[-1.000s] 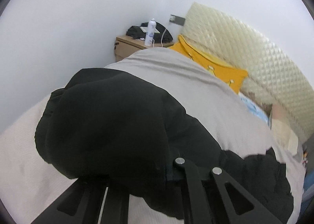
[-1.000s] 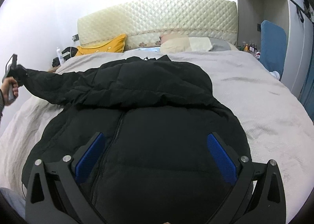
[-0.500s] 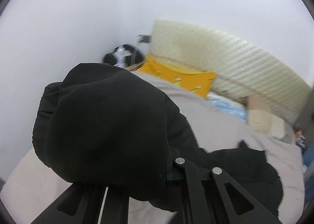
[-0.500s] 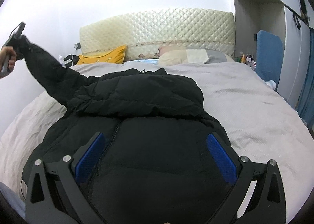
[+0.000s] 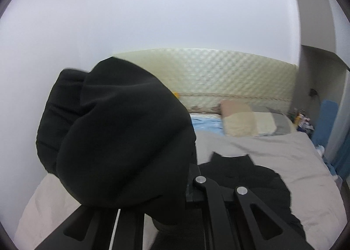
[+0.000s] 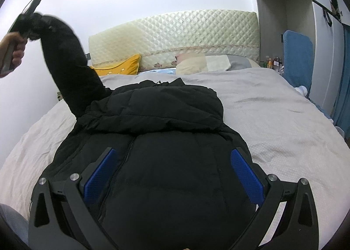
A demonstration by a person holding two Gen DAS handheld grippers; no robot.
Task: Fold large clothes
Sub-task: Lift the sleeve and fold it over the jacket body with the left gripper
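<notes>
A black puffer jacket [image 6: 166, 140] lies front up on the grey bed [image 6: 273, 118], hood folded over its chest. My left gripper [image 6: 28, 24] is shut on the cuff of the jacket's left sleeve [image 6: 70, 70] and holds it high above the bed's left side. In the left wrist view the sleeve [image 5: 118, 140] bulges over the shut fingers and hides the tips. My right gripper [image 6: 172, 173] is open and empty, its blue pads [image 6: 247, 177] spread just above the jacket's lower body.
A cream quilted headboard [image 6: 186, 33] stands at the far end. A yellow cushion [image 6: 118, 68] and a patchwork pillow [image 6: 214, 64] lie against it. A wardrobe [image 6: 295, 20] and a blue chair back [image 6: 297, 57] stand at the right.
My left gripper has lifted the sleeve from low and outstretched at the left to high above the bed, swinging toward the headboard. My right gripper has stayed open over the jacket.
</notes>
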